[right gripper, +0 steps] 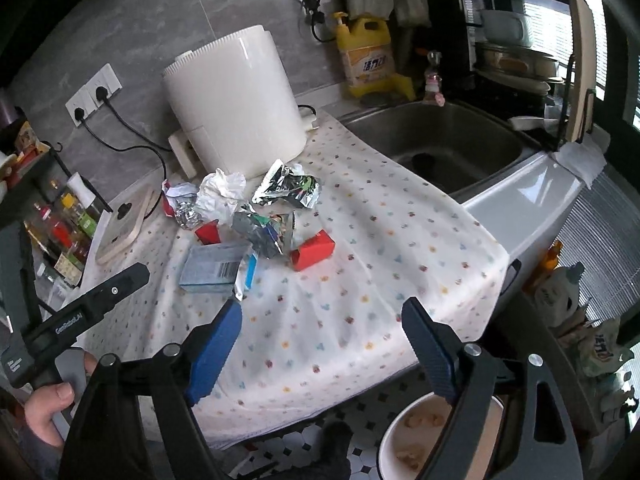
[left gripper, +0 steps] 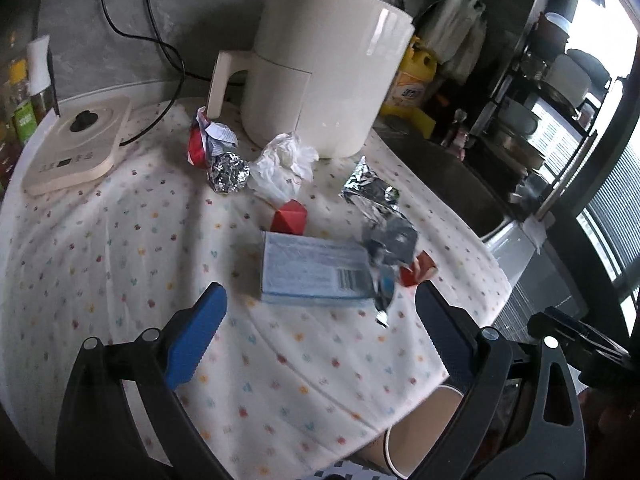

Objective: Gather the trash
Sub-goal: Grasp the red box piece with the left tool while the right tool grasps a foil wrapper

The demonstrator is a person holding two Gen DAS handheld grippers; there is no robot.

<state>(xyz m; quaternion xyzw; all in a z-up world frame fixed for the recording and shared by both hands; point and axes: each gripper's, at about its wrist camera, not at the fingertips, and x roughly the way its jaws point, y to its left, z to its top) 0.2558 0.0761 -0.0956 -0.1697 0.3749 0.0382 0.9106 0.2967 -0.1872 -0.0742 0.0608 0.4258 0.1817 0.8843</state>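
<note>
Left wrist view: left gripper [left gripper: 320,304] held spread before blue box [left gripper: 314,270]; right gripper [right gripper: 322,316] spread, empty, above bin [right gripper: 390,438].

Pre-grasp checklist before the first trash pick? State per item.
1. Left gripper open, nothing held: ok.
2. Right gripper open, nothing held: ok.
3. Blue box lies ahead of the left gripper, near its fingers: ok.
4. Box top free: not ok, a foil wrapper lies over its right end.
5. Bin open by the counter edge, below the right gripper: ok; how full, cannot tell.
6. Other trash apart from the box: red carton and tissue lie separate: ok.
</note>
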